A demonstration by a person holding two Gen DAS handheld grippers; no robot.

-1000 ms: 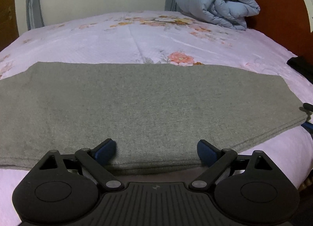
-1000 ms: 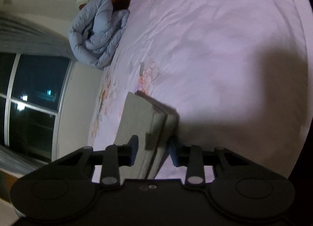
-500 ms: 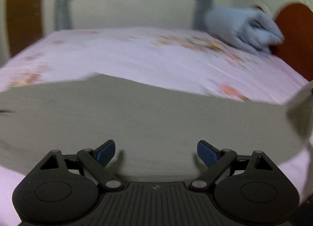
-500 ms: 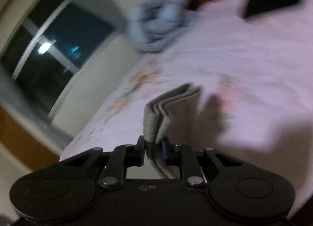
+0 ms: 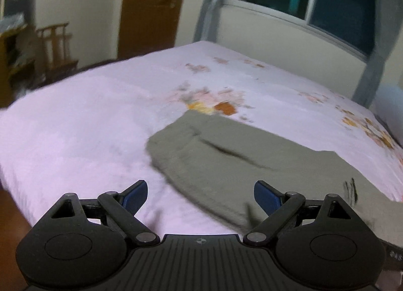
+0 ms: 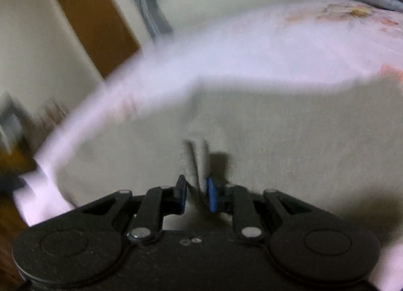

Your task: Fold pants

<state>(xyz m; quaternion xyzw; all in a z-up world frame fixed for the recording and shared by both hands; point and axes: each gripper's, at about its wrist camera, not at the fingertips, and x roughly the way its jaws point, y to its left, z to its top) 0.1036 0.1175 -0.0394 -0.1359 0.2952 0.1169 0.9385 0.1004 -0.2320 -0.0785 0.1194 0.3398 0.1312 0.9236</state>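
We are pinching one pair of grey knit pants [image 6: 289, 139], lying lower right on the pink floral bed [image 5: 75, 139], with our right gripper [image 6: 197, 194]; our left gripper [image 5: 200, 194] is hovering spread, grasping nothing.

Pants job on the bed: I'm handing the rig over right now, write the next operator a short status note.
Right gripper: jaws shut on a layered end of the grey pants, held up over the rest of the cloth.
Left gripper: jaws open, holding nothing, hanging over the pants' near edge.
Pants lie on the pink bedsheet, apparently already folded lengthwise.
Left to do: probably lay the held end across, let go, smooth flat.
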